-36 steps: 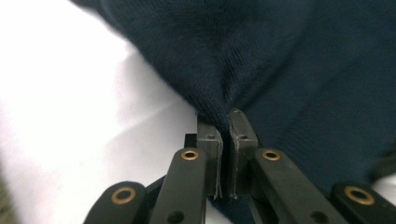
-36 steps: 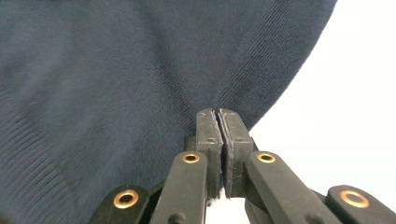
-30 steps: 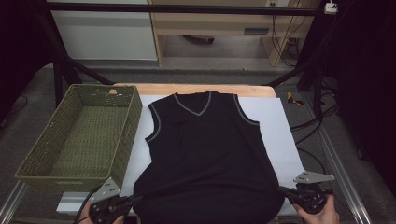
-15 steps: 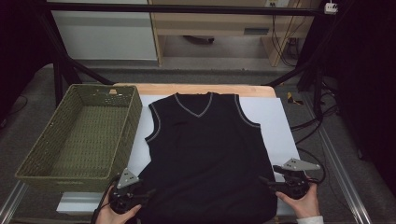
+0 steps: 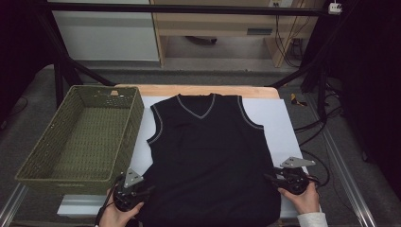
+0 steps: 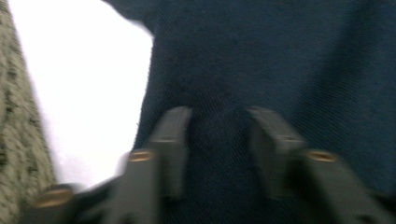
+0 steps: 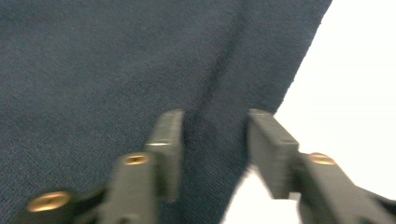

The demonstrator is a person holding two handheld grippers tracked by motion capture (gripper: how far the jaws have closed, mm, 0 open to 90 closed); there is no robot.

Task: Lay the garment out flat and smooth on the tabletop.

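Observation:
A black sleeveless V-neck vest (image 5: 208, 156) with grey trim lies flat on a white sheet (image 5: 279, 118), neck toward the far side. My left gripper (image 5: 149, 189) sits at the vest's lower left edge, my right gripper (image 5: 269, 178) at its lower right edge. In the left gripper view the jaws (image 6: 219, 116) stand apart over the dark fabric (image 6: 280, 56), just inside its edge. The right gripper's jaws (image 7: 215, 116) also stand apart over the fabric (image 7: 93, 60) near its edge. Both pairs have just been closing, with cloth in the gap but not pinched.
A green woven basket (image 5: 33, 165) stands left of the vest, close to my left gripper, and its wall (image 6: 14, 116) shows in the left gripper view. Bare white sheet (image 7: 355, 70) lies right of the vest. Cables run along the table's right side.
Both grippers let go of the stretched hem and moved inward and away from the person to the vest's side edges. The vest's lower part now lies flat.

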